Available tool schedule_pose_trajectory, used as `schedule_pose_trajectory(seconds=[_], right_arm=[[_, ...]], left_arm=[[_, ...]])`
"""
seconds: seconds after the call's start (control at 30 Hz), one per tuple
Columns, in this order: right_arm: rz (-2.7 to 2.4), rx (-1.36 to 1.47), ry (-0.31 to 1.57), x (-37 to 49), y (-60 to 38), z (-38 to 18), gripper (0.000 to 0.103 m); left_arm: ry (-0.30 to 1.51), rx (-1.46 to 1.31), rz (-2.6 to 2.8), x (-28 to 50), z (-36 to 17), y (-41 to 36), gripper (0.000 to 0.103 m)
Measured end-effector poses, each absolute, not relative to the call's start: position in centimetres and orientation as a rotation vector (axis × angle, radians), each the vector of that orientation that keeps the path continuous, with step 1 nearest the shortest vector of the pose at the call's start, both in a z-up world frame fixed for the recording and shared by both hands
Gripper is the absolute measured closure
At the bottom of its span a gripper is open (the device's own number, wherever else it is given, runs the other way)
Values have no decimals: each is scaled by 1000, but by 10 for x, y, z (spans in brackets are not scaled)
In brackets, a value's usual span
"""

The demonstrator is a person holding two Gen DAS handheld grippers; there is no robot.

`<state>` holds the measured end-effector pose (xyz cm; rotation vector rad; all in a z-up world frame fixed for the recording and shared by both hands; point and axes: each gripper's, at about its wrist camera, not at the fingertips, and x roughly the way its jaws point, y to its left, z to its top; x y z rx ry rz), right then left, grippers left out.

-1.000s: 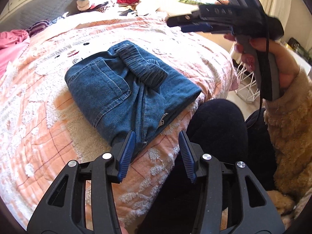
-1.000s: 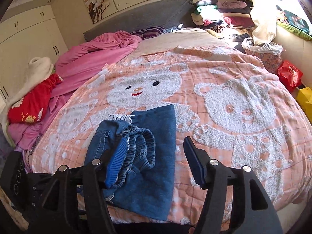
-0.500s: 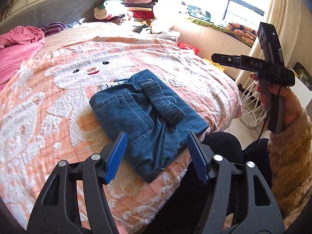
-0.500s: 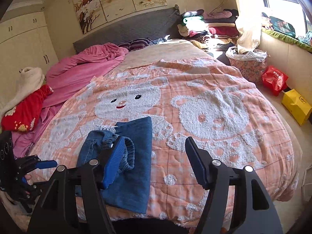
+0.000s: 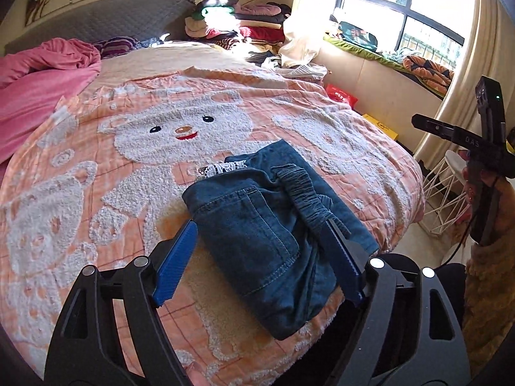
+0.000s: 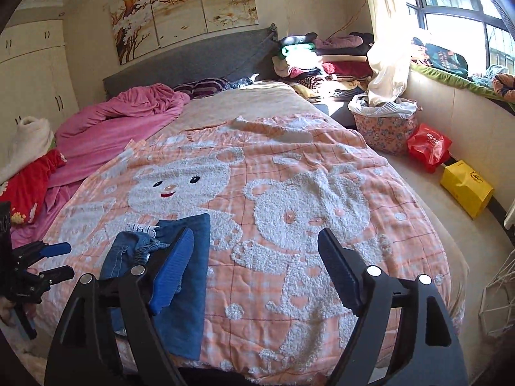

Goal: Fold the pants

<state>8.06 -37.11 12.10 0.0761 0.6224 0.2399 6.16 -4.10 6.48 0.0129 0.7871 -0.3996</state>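
Dark blue denim pants, folded into a compact bundle, lie centre-frame on the pink bear-pattern bedspread, near the bed's front edge. Left claw and right claw both opening, nothing gripped. Judgement: fabric soft, moderately heavy, non-slip; take hold at folded edges, not the elastic waistband.

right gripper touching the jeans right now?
Apart. The right wrist view shows the right gripper raised above the bedspread, its fingers opening with nothing between them; the folded jeans lie below its left finger.
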Motion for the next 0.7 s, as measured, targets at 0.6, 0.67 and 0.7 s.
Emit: schedule_pose_trajectory(seconds=[0.6, 0.67, 0.7], right_arm=[[338, 13, 680, 116, -340, 88, 18], [363, 4, 695, 119, -333, 82, 18], [376, -2, 704, 121, -328, 78, 18]], left_arm=[[872, -20, -306, 99, 29, -39, 21], [882, -22, -299, 101, 25, -39, 21], [887, -23, -295, 102, 22, -39, 21]])
